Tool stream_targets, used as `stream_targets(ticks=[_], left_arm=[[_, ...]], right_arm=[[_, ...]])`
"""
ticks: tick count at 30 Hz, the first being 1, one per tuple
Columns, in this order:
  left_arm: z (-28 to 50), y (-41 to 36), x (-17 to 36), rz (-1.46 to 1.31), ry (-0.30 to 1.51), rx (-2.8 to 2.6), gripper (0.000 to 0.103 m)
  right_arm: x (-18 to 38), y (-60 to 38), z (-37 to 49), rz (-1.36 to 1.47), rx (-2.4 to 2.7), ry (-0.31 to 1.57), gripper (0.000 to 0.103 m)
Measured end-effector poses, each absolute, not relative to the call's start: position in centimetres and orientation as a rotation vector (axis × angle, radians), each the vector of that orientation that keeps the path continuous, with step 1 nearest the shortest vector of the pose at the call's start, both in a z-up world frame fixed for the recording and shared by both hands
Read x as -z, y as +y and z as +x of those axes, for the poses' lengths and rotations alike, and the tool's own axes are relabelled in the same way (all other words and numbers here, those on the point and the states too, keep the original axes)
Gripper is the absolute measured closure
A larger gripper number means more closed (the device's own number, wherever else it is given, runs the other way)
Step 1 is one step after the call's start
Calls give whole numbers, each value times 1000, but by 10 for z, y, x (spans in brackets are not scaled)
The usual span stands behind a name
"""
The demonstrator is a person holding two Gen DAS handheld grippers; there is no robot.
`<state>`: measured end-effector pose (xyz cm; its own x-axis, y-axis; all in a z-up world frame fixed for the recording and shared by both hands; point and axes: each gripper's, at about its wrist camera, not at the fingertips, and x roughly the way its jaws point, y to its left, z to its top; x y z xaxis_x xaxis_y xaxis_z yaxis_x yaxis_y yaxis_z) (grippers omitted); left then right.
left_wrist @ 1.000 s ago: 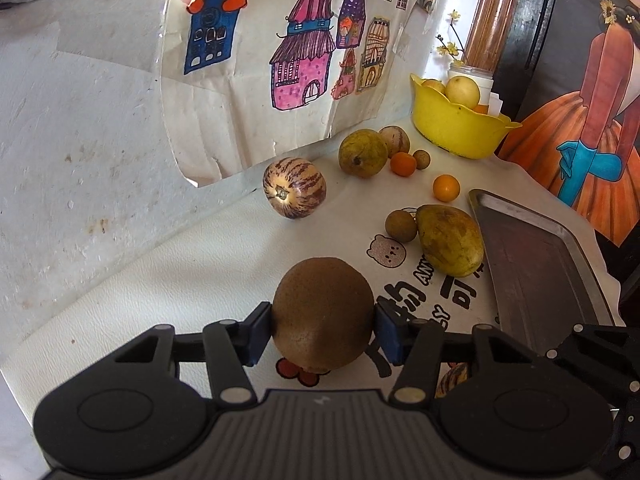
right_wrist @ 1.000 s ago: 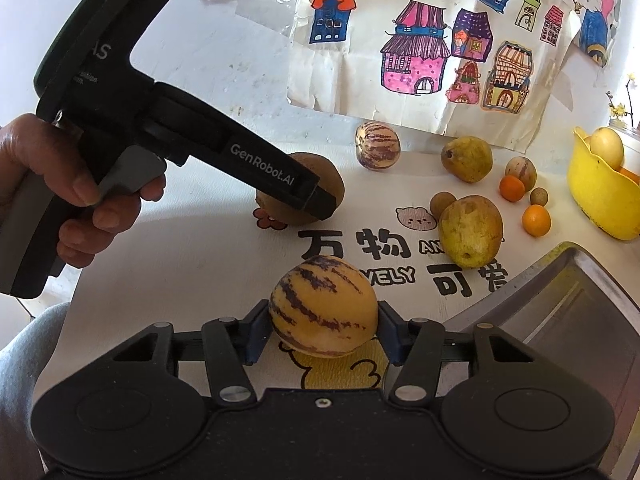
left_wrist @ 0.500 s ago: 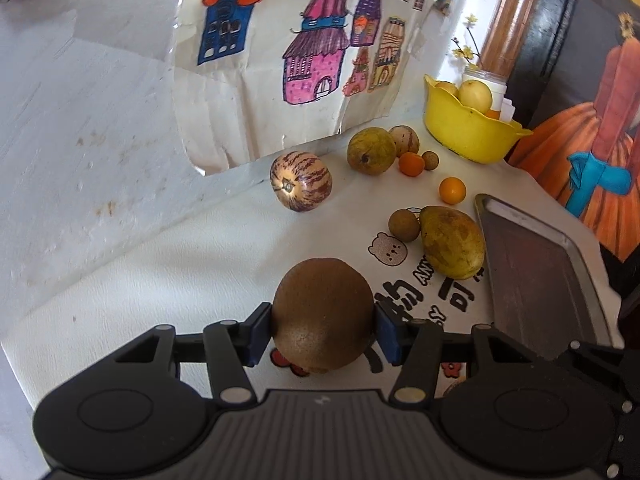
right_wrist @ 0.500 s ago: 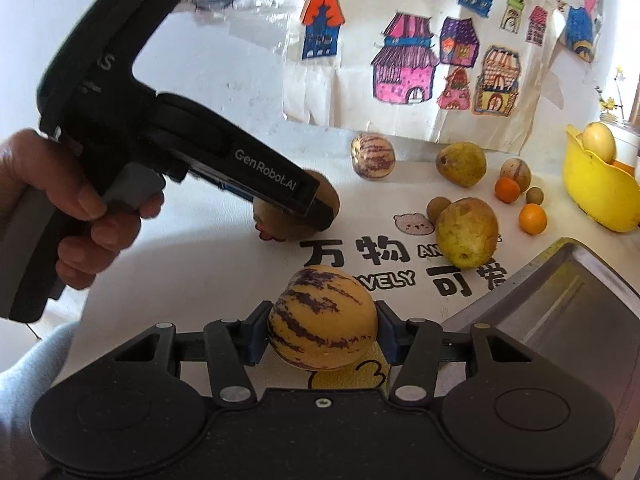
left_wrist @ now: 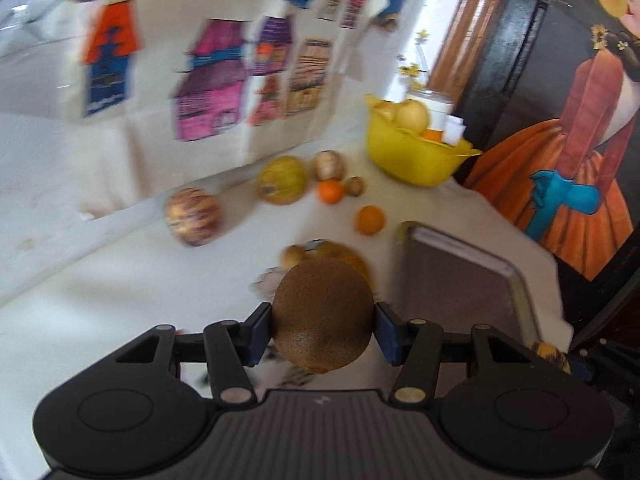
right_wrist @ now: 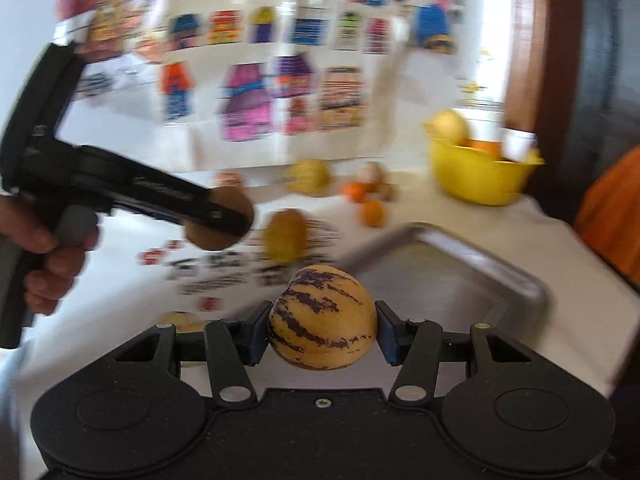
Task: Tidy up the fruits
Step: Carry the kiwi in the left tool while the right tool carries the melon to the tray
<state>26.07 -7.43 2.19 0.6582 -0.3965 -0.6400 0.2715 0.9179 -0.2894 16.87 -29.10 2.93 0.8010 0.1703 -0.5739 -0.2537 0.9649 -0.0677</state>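
Note:
My left gripper (left_wrist: 322, 328) is shut on a round brown fruit (left_wrist: 322, 316) and holds it above the white table, left of the metal tray (left_wrist: 460, 280). My right gripper (right_wrist: 322, 330) is shut on a yellow purple-striped melon (right_wrist: 322, 316), raised near the tray's near corner (right_wrist: 460, 280). The left gripper also shows in the right wrist view (right_wrist: 218, 222) with its brown fruit (right_wrist: 208, 240). A second striped melon (left_wrist: 192, 216), a green-yellow pear (left_wrist: 282, 180), another pear (right_wrist: 286, 236) and small oranges (left_wrist: 370, 220) lie on the table.
A yellow bowl (left_wrist: 416, 160) holding fruit stands at the back by a white jar (left_wrist: 434, 104). Paper drawings of houses (left_wrist: 208, 96) hang on the wall behind. A painted panel (left_wrist: 572, 152) stands to the right. The table's right edge runs beside the tray.
Both grippers have lifted their fruits off the table and swung right, toward the tray. Both views are now motion-blurred.

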Motion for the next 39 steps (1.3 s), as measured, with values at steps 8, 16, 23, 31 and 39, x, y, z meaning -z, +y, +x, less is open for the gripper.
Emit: stream_targets(ticks=[8, 16, 23, 31, 39], left_arm=[[296, -151, -18, -179, 750, 521, 45], [340, -209, -10, -157, 733, 615, 45], [355, -222, 3, -147, 778, 630, 45], [354, -226, 20, -97, 838, 618, 45], [356, -230, 24, -68, 861, 608, 44]], right_arm=[[-20, -360, 214, -171, -4, 604, 48], [-6, -390, 256, -177, 104, 641, 48], [6, -385, 265, -202, 116, 674, 48], [16, -378, 270, -222, 110, 700, 48], [19, -377, 269, -224, 94, 695, 47]])
